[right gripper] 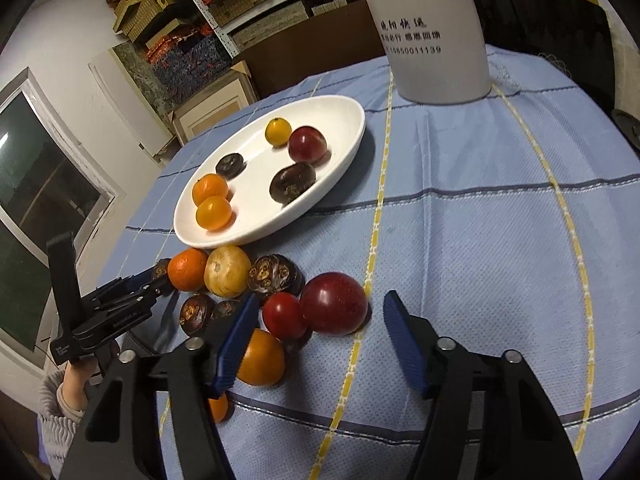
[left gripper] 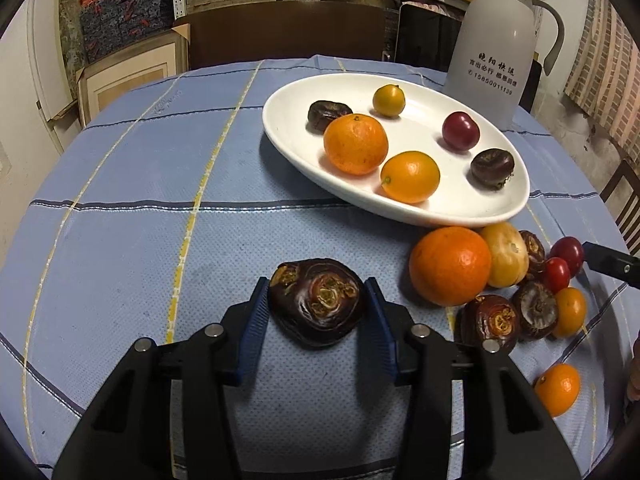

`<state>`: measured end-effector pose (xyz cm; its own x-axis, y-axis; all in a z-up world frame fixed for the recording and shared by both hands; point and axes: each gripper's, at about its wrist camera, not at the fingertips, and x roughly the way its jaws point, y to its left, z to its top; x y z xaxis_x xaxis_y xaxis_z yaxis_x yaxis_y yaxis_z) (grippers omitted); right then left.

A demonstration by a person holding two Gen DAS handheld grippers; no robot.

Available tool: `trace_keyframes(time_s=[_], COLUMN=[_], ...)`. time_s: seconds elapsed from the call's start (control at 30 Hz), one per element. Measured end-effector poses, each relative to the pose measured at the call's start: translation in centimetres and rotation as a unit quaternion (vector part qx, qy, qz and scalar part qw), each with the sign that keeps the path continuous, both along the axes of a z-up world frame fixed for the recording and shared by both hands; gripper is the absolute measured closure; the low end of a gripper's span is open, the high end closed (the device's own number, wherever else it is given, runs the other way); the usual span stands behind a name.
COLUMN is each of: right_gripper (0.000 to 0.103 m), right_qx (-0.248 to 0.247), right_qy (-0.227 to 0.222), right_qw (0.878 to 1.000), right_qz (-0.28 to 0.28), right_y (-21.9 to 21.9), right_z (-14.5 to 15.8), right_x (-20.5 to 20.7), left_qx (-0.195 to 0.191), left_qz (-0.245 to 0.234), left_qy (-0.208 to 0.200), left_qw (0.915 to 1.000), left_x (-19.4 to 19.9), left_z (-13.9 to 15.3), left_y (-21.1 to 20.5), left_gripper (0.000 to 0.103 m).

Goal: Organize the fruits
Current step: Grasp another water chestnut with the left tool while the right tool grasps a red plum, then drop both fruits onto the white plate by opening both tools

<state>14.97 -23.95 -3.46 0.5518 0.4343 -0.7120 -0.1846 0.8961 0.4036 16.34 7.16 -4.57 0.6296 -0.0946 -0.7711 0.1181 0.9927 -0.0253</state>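
Left wrist view: the left gripper (left gripper: 316, 312) pinches a dark brown water chestnut (left gripper: 316, 306), glossy with tan scars, its blue pads pressed to both sides, low over the blue checked tablecloth (left gripper: 160, 168). Beyond, a white oval plate (left gripper: 288, 128) holds two oranges, a yellow fruit, a red one and two dark chestnuts.

Right wrist view: the right gripper (right gripper: 318, 330) stands spread, holding nothing, around a large red fruit (right gripper: 334, 304) lying on the cloth in the loose pile beside the plate.

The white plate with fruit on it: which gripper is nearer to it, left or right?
Hard to say; neither is at the white plate. The left gripper grips a dark water chestnut below it. The right gripper hangs open over the loose fruit pile at its edge.
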Motion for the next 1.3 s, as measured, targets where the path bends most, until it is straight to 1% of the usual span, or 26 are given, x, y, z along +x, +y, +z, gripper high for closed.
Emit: trace_keyframes(time_s=[0.03, 0.3, 0.37, 0.4, 0.5, 0.63, 0.77, 0.87, 0.97, 1.07, 1.23, 1.3], right_gripper=[0.045, 0.055, 0.06, 0.064, 0.065, 0.065, 0.065, 0.065, 0.065, 0.065, 0.065, 0.065], right_qx=[0.001, 0.032, 0.027, 0.025, 0.041, 0.045, 0.057, 0.071, 0.074, 0.07, 0.047, 0.044], right_qy=[0.002, 0.028, 0.023, 0.023, 0.03, 0.005, -0.033, -0.041, -0.047, -0.046, -0.031, -0.029], right_qw=[1.0, 0.999, 0.999, 0.999, 0.999, 0.999, 0.997, 0.996, 0.996, 0.996, 0.998, 0.999], right_qz=[0.0, -0.004, -0.004, -0.006, -0.005, -0.011, -0.03, -0.034, -0.034, -0.028, -0.008, -0.002], right_y=[0.0, -0.2, -0.1, -0.2, -0.7, -1.3, -2.2, -2.3, -1.6, -0.1, 2.8, 3.8], right_z=[-0.1, -1.7, -1.6, -1.6, -1.7, -0.4, 1.9, 3.9, 5.3, 5.7, 4.6, 4.2], right_x=[0.1, 1.1, 1.0, 1.0, 1.2, 0.7, 0.3, 1.7, 4.1, 7.3, 11.3, 11.9], left_qx=[-0.001, 0.003, -0.001, -0.003, 0.0, -0.004, -0.021, -0.034, -0.02, -0.005, 0.005, 0.015], left_qz=[-0.001, -0.001, -0.001, -0.002, -0.007, -0.012, -0.01, -0.023, -0.051, -0.074, -0.088, -0.091], left_qy=[0.0, 0.0, -0.002, -0.004, -0.013, -0.034, -0.057, -0.059, -0.056, -0.046, -0.027, -0.019], left_qw=[1.0, 1.0, 1.0, 1.0, 0.9999, 0.9993, 0.9981, 0.9974, 0.9969, 0.9962, 0.9958, 0.9956], left_x=[0.0, 0.0, -0.1, -0.2, -0.6, -1.5, -1.4, 0.0, 1.8, 4.4, 7.8, 8.9], left_z=[0.0, -0.1, 0.0, 0.1, 0.5, 2.0, 4.8, 6.5, 7.0, 6.1, 4.3, 3.7], left_y=[0.0, -0.1, -0.1, -0.2, -0.6, -1.0, -1.1, -2.3, -5.2, -8.2, -10.4, -11.0], left_gripper=[0.057, 0.057, 0.057, 0.057, 0.057, 0.057, 0.057, 0.057, 0.057, 0.057, 0.057, 0.056])
